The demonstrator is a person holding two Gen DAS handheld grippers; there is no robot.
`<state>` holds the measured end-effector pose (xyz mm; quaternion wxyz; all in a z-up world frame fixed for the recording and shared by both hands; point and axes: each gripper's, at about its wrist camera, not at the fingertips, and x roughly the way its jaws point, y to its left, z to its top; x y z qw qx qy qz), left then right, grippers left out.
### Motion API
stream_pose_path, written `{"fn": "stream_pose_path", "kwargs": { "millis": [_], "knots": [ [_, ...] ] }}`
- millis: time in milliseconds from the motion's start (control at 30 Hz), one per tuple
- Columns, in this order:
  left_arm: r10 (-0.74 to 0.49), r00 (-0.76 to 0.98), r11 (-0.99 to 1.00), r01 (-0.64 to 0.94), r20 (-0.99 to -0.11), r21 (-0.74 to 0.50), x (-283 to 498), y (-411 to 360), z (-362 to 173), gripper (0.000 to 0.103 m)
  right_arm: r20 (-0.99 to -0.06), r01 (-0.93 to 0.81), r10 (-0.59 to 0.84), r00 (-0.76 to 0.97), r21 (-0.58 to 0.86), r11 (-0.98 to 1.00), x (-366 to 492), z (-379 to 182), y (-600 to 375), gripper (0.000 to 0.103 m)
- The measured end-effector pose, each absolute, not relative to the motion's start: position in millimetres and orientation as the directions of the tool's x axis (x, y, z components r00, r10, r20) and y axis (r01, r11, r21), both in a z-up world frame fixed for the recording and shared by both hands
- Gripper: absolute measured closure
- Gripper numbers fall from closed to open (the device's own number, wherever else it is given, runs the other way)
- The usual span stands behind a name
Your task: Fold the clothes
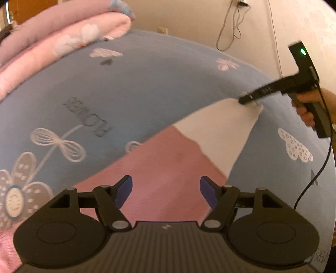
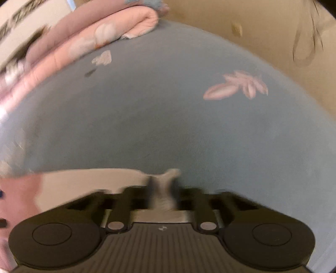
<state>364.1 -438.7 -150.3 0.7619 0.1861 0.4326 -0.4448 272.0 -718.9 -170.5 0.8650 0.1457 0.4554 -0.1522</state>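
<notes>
A pink and white garment lies on the blue flowered bed sheet. Its white end stretches toward the upper right. My left gripper is open, its blue pads apart just above the pink part. My right gripper is shut on the corner of the white end and lifts it. In the blurred right wrist view the gripper pinches a bunch of white cloth, with the rest of the garment trailing left.
Folded pink quilts are stacked at the bed's far left, also in the right wrist view. A beige wall with hanging cables runs behind the bed. A black cable hangs from the right gripper's handle.
</notes>
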Motion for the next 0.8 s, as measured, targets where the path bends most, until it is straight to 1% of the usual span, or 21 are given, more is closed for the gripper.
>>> {"fn": "stream_pose_path", "kwargs": {
  "millis": [100, 167, 233, 267, 300, 333, 367, 433, 500, 567, 600, 633, 667, 700, 733, 767, 800],
  "knots": [
    [-0.524, 0.205, 0.518, 0.847, -0.826, -0.118, 363, -452, -158, 0.03, -0.815, 0.373, -0.185, 0.548, 0.041, 0.927, 278, -163, -719, 0.094],
    [-0.482, 0.183, 0.533, 0.837, -0.857, -0.121, 366, -460, -171, 0.028, -0.838, 0.364, -0.181, 0.515, 0.022, 0.931, 283, -174, -721, 0.091],
    [-0.457, 0.178, 0.543, 0.832, -0.872, -0.115, 369, -463, -177, 0.029, -0.838, 0.385, -0.177, 0.516, 0.043, 0.922, 281, -170, -725, 0.081],
    [-0.467, 0.181, 0.538, 0.835, -0.865, -0.116, 369, -463, -174, 0.029, -0.839, 0.4, -0.179, 0.514, 0.049, 0.915, 280, -165, -726, 0.07],
    [-0.481, 0.179, 0.534, 0.836, -0.858, -0.124, 370, -462, -169, 0.029, -0.825, 0.413, -0.187, 0.533, 0.061, 0.908, 275, -157, -725, 0.069],
    [-0.505, 0.182, 0.529, 0.838, -0.844, -0.136, 370, -460, -163, 0.029, -0.803, 0.414, -0.163, 0.574, 0.112, 0.903, 267, -148, -722, 0.069],
    [-0.537, 0.189, 0.523, 0.839, -0.822, -0.148, 370, -457, -156, 0.029, -0.779, 0.397, -0.097, 0.619, 0.204, 0.895, 261, -142, -720, 0.068],
    [-0.585, 0.186, 0.509, 0.842, -0.789, -0.179, 371, -453, -148, 0.028, -0.726, 0.334, 0.077, 0.683, 0.404, 0.852, 256, -139, -710, 0.068],
    [-0.616, 0.173, 0.493, 0.845, -0.769, -0.205, 374, -451, -145, 0.028, -0.681, 0.271, 0.248, 0.689, 0.56, 0.783, 261, -154, -694, 0.068],
    [-0.619, 0.154, 0.476, 0.854, -0.77, -0.211, 375, -454, -145, 0.028, -0.659, 0.243, 0.328, 0.677, 0.621, 0.745, 267, -176, -677, 0.068],
    [-0.616, 0.147, 0.467, 0.859, -0.774, -0.209, 376, -456, -145, 0.028, -0.657, 0.241, 0.348, 0.668, 0.634, 0.735, 270, -185, -670, 0.068],
    [-0.61, 0.14, 0.456, 0.867, -0.78, -0.202, 377, -459, -145, 0.028, -0.688, 0.269, 0.313, 0.654, 0.599, 0.754, 272, -192, -669, 0.068],
    [-0.604, 0.136, 0.447, 0.874, -0.785, -0.192, 378, -463, -146, 0.028, -0.712, 0.296, 0.276, 0.646, 0.566, 0.769, 272, -198, -670, 0.071],
    [-0.6, 0.137, 0.437, 0.881, -0.788, -0.18, 378, -467, -146, 0.028, -0.718, 0.321, 0.236, 0.655, 0.547, 0.773, 267, -200, -678, 0.08],
    [-0.6, 0.132, 0.427, 0.887, -0.789, -0.177, 378, -470, -146, 0.028, -0.721, 0.363, 0.197, 0.664, 0.542, 0.758, 259, -200, -689, 0.083],
    [-0.601, 0.126, 0.419, 0.891, -0.789, -0.176, 378, -473, -147, 0.028, -0.731, 0.415, 0.151, 0.666, 0.532, 0.738, 249, -198, -701, 0.091],
    [-0.604, 0.121, 0.412, 0.893, -0.788, -0.178, 379, -477, -148, 0.028, -0.742, 0.457, 0.109, 0.661, 0.514, 0.726, 239, -197, -715, 0.095]
  ]
}}
